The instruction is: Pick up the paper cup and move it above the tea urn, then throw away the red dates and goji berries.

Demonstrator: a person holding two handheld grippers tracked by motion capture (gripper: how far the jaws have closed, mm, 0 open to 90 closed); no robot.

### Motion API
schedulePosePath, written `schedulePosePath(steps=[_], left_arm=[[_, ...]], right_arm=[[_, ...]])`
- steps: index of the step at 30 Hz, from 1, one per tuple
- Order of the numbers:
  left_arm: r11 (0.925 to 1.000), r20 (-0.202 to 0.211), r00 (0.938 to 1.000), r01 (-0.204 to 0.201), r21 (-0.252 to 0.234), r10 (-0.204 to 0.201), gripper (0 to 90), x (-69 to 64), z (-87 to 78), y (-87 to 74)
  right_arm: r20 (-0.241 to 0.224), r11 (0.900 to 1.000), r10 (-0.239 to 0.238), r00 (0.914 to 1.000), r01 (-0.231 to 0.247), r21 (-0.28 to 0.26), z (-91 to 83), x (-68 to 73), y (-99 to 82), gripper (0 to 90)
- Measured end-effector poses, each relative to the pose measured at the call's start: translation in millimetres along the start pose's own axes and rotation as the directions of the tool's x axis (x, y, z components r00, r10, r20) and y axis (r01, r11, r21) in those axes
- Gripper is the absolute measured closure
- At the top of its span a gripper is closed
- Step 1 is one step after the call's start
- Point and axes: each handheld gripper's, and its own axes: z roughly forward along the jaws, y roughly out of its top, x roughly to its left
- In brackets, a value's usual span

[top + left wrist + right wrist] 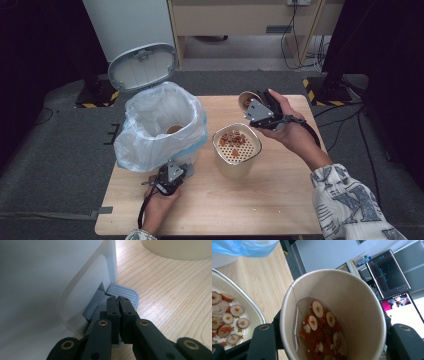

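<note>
Seen from the high view, a pale wooden table [280, 200] carries a white pedal bin lined with a clear plastic bag [160, 125], its grey-rimmed lid [142, 66] tipped open at the back, and beside it a cream container topped with a perforated strainer tray [236, 146] on which reddish fruit slices are scattered. The left gripper [181, 169] is held low at the bin's front; the right gripper [251, 103] is raised beyond the strainer container, with a tan paper cup [245, 99] tilted in its grasp. In the left gripper view, the two black jaws are seen pressed together with nothing between them, their tips resting on the grey ribbed foot pedal [125, 293] at the bin's white base [50, 285]. In the right gripper view, the paper cup [362, 315] is clamped between the jaws, leaning toward the strainer tray [249, 307]; sliced red fruit in liquid [322, 327] is gathered against its lower wall, and more slices are spread on the tray at left.
</note>
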Motion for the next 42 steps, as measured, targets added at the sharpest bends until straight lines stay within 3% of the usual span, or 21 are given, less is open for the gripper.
schedulePosePath(steps=[17,23,42], left_arm=[[1.0,-0.001,1.0,0.0,0.0,0.0,86.5,-0.2,0.0,0.0],[1.0,0.0,1.0,0.001,0.0,-0.001,86.5,0.1,0.0,0.0],[1.0,0.0,1.0,0.001,0.0,-0.001,86.5,0.0,0.0,0.0]], right_arm=[[0.003,0.9998,-0.02,0.9998,0.02,0.004,-0.6,2.4,1.5,37.2],[0.005,0.998,-0.061,0.9981,0.061,0.016,0.3,5.9,2.4,37.3],[-0.004,0.9971,-0.075,0.9972,0.075,0.013,0.9,10.3,5.2,37.2]])
